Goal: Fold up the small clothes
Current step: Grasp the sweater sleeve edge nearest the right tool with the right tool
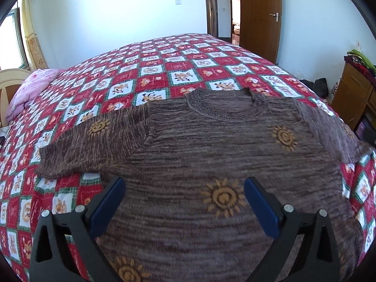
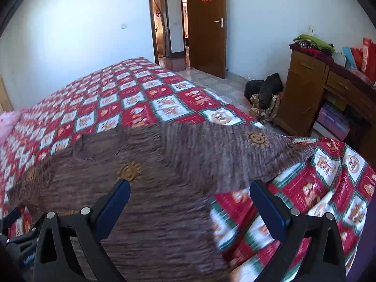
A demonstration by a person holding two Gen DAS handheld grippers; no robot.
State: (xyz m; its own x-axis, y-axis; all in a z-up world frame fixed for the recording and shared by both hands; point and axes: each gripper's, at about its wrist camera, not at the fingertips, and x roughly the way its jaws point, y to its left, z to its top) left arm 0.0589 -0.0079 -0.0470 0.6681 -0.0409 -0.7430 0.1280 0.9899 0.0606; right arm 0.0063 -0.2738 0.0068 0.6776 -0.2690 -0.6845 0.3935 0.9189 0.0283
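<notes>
One brown sweater (image 1: 211, 155) lies flat on the checkered bedspread (image 1: 131, 75), both sleeves spread. Left gripper (image 1: 184, 188) and right gripper (image 2: 189, 189) hang over the sweater, jaws wide apart, gripping nothing.

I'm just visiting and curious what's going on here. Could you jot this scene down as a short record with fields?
Place: bedroom, on a bed with a red checked quilt
Garment: brown knitted sweater with orange sun motifs, spread flat, neckline away from the cameras
Sleeves: both spread outward, not yet folded
Left gripper: open, above the sweater body, holding nothing
Right gripper: open, above the sweater's right edge, holding nothing
Nearby: pink bedding, wooden cabinet
</notes>
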